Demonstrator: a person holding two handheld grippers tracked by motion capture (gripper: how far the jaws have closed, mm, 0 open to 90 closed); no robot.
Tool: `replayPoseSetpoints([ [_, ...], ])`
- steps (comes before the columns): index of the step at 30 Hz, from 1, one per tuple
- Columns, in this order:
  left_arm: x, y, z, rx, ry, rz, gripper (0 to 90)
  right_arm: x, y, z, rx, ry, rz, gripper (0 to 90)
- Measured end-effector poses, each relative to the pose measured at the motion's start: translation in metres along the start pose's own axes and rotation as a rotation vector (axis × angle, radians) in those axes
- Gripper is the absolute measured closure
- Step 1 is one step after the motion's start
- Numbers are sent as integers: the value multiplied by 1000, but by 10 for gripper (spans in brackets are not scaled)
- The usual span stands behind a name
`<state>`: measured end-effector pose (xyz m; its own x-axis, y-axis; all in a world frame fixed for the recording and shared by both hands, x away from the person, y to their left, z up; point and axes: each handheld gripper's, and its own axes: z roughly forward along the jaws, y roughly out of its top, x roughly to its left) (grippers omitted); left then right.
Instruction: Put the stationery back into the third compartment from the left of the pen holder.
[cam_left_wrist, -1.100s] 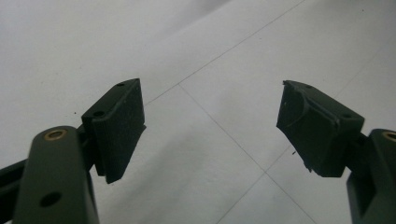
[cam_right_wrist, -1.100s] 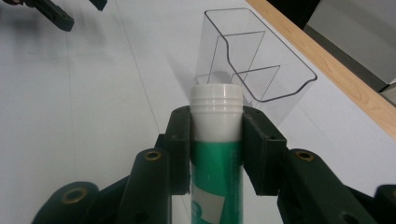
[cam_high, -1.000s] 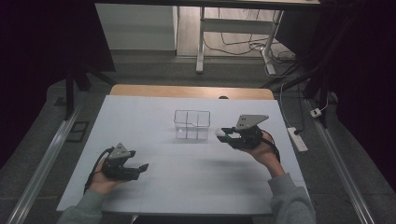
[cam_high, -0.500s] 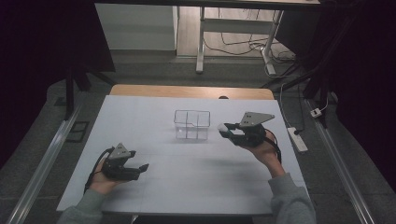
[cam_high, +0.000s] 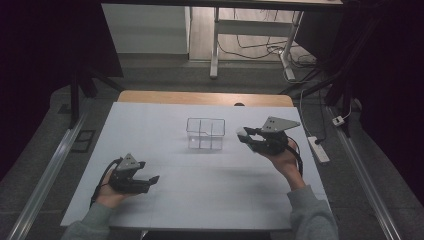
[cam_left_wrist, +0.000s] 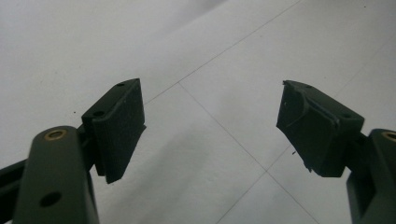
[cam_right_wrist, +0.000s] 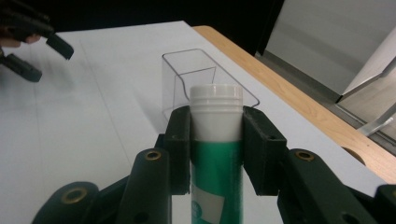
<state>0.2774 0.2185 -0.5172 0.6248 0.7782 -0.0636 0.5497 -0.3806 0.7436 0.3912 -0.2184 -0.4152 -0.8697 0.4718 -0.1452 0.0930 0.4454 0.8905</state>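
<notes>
Right gripper view: the right gripper (cam_right_wrist: 217, 140) clamps a green tube (cam_right_wrist: 216, 172) with a white cap at lower centre, before the clear box (cam_right_wrist: 187, 74); the left gripper (cam_left_wrist: 212, 126) stands open over the white table (cam_left_wrist: 196, 42).

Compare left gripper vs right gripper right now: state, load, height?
The left gripper is open with nothing between its jaws; the right gripper is shut on a green tube with a white cap. The left gripper sits low at the table; the right gripper is held raised beside the clear box. Both are black and hand-held.
</notes>
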Motion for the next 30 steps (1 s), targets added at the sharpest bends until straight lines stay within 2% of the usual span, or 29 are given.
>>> replayPoseSetpoints([
  [5, 1, 0, -1, -3, 0, -4, 232, 1, 6, 2, -24, -31, 26, 645],
  [13, 2, -1, -1, -6, -1, -4, 232, -1, 17, 13, -74, -51, 72, 645],
  [19, 2, -1, -1, -5, -2, -2, 232, -4, 26, 26, -99, -47, 102, 644],
  [30, 3, -1, -1, -6, -5, -2, 232, -7, 31, 48, -138, -53, 144, 644],
])
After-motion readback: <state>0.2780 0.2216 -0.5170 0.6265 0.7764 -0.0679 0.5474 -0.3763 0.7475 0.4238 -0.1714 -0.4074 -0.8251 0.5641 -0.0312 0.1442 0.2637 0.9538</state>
